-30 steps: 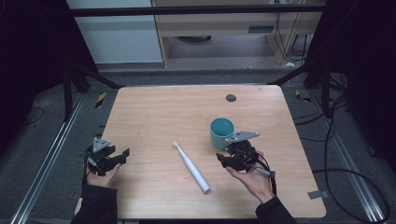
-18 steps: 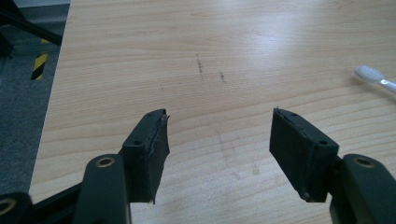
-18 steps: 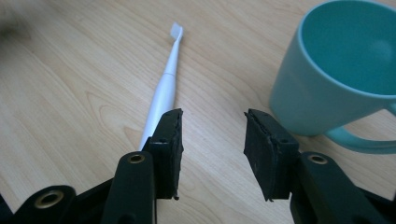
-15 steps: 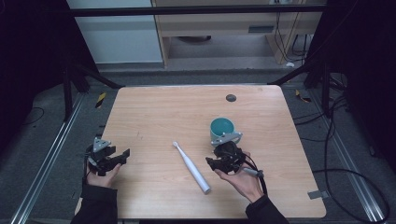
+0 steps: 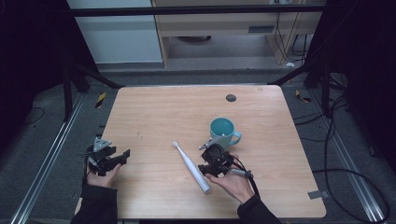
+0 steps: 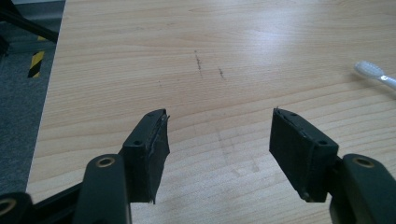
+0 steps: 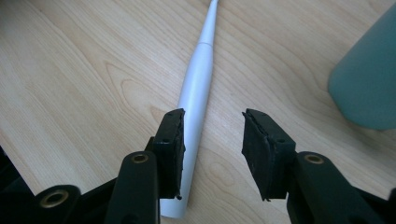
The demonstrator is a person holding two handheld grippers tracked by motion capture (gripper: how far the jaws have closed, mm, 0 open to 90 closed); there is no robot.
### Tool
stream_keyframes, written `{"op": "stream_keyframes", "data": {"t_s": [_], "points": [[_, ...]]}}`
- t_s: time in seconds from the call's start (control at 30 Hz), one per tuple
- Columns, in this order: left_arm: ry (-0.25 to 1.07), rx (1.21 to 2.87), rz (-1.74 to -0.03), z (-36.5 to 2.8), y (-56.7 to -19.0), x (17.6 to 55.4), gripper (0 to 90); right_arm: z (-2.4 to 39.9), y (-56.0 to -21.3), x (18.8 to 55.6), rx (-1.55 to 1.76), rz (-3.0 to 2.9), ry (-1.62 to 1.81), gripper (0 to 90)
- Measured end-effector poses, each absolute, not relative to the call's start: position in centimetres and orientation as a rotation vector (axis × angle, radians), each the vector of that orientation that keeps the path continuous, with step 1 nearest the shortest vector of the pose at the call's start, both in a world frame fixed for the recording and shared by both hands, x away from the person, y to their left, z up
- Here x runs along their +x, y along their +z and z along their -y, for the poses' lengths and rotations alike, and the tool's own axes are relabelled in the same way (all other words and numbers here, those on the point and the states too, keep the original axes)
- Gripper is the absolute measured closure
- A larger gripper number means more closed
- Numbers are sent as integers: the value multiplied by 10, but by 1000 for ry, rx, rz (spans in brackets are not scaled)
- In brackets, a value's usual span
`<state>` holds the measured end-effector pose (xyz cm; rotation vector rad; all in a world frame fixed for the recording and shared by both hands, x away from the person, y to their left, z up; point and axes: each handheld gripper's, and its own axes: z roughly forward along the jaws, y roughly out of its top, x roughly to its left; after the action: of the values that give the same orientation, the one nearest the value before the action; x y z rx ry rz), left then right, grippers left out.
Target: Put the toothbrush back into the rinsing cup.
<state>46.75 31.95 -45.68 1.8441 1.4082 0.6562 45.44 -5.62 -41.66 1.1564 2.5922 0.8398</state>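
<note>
Fingers, right: the right gripper [image 7: 212, 149] has its jaws parted with nothing between them; one pad [image 7: 170, 144] sits over the thick end of the toothbrush handle, the other over bare wood.
Fingers, left: the left gripper [image 6: 217, 154] is spread wide and holds nothing, with only the tabletop beneath it.
Toothbrush: the white electric toothbrush [image 5: 191, 166] lies flat on the wooden table [image 5: 154, 112], bristle head pointing away from the person and butt end toward the near edge; it is near the middle of the table, just beside the right gripper [image 5: 208, 169].
Mug: the teal mug [image 5: 223, 131] stands upright just behind the right gripper, handle to the right, apart from the toothbrush (close enough that a wide swing of the hand could knock it).
Why the right hand sits so: judged from the low, slanted approach along the handle, the jaws are lined up to straddle the thick grip, not the thin neck, since that end gives the pads more to bite.
Why the left hand sits so: it rests at the table's left edge, well apart from both things, probably parked out of the way.
Next need: the right jaws look off-centre, so a small sideways shift seems called for before closing.
</note>
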Motion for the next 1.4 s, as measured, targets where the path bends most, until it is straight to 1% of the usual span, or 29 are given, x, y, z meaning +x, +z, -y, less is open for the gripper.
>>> {"op": "stream_keyframes", "data": {"t_s": [1.4], "points": [[647, 1848, -1405, -320, -457, 468, 370, 14, -456, 483, 1187, -2751, 630, 608]]}}
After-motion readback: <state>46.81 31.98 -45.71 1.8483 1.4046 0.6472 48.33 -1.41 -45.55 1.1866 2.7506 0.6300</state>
